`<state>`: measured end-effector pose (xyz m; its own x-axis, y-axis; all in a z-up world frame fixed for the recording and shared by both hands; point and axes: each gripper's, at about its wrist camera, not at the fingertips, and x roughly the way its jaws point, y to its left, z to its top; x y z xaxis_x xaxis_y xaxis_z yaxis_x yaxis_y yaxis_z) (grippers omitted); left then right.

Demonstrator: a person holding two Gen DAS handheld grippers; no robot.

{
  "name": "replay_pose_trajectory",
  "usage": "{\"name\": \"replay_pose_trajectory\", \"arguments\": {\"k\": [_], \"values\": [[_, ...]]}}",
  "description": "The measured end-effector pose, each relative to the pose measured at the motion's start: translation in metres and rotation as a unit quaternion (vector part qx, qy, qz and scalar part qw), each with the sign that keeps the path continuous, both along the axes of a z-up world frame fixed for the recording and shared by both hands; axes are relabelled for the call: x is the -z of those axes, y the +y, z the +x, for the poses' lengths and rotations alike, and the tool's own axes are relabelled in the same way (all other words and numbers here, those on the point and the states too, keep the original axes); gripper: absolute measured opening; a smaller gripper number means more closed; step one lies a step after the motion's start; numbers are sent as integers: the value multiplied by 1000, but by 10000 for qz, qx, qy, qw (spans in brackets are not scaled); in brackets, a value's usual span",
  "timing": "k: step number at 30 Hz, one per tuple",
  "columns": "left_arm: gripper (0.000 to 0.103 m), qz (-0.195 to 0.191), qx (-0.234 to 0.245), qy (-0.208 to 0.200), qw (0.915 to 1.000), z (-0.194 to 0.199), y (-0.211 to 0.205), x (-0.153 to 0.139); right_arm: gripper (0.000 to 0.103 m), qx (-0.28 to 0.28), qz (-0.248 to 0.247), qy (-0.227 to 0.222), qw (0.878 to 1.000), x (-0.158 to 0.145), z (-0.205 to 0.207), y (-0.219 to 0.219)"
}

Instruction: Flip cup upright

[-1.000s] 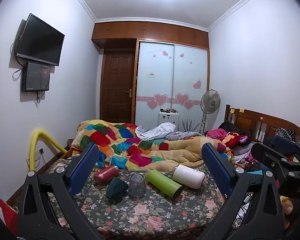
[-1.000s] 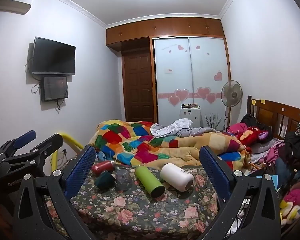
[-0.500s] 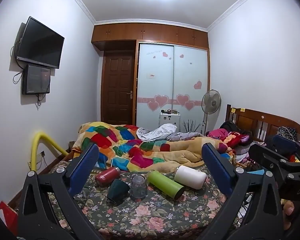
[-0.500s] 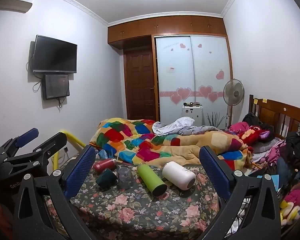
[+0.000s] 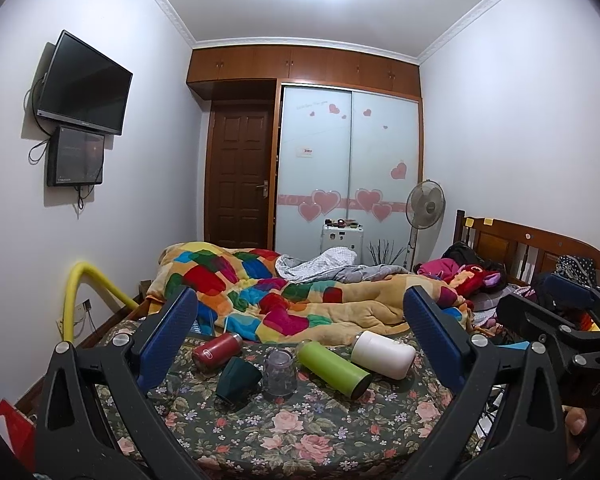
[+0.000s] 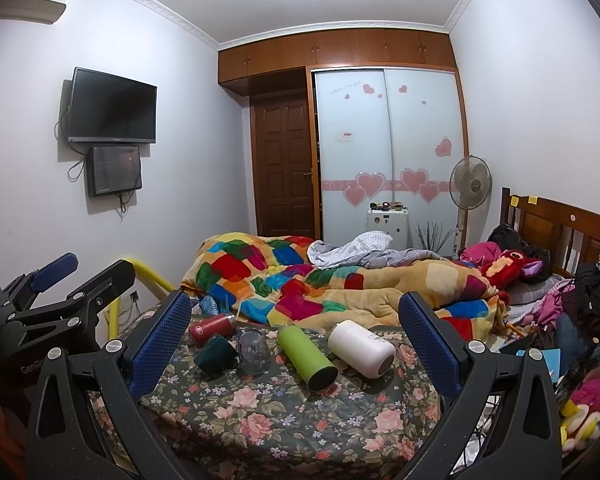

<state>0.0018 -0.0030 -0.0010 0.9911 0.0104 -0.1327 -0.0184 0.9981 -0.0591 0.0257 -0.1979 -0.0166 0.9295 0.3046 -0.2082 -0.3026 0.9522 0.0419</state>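
From the left wrist view the right gripper's black frame juts in at the far right edge, with a bit of a fingertip showing below it; from the right wrist view it is the left gripper's frame that pokes in at the left edge, in front of a yellow tube [image 6: 150,276], and an air conditioner [image 6: 28,9] high on the wall shows only here. Both views look over the flowered bedspread [image 5: 300,428] to the same row of things: a red flask [image 5: 216,351] lying down, a dark green cup [image 5: 238,380] tipped on its side just beside it, a clear cup [image 5: 280,372] standing mouth down, a green bottle [image 5: 334,368] and a white bottle [image 5: 382,354] both on their sides. The dark green cup and clear cup are close together, possibly touching. The left gripper [image 5: 300,340] has its blue pads spread wide, holding nothing, well short of the cups. The right gripper [image 6: 296,340] is likewise spread wide, empty, touching nothing. A patchwork quilt [image 6: 300,280] lies heaped behind the row.
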Motion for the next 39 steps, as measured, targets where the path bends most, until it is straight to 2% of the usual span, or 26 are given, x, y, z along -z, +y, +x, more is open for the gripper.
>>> {"name": "replay_pose_trajectory", "arguments": {"k": [39], "values": [[103,-59,-58,31,10000,2,6,5,103,-12,-40,13,10000,-2,1,1]]}}
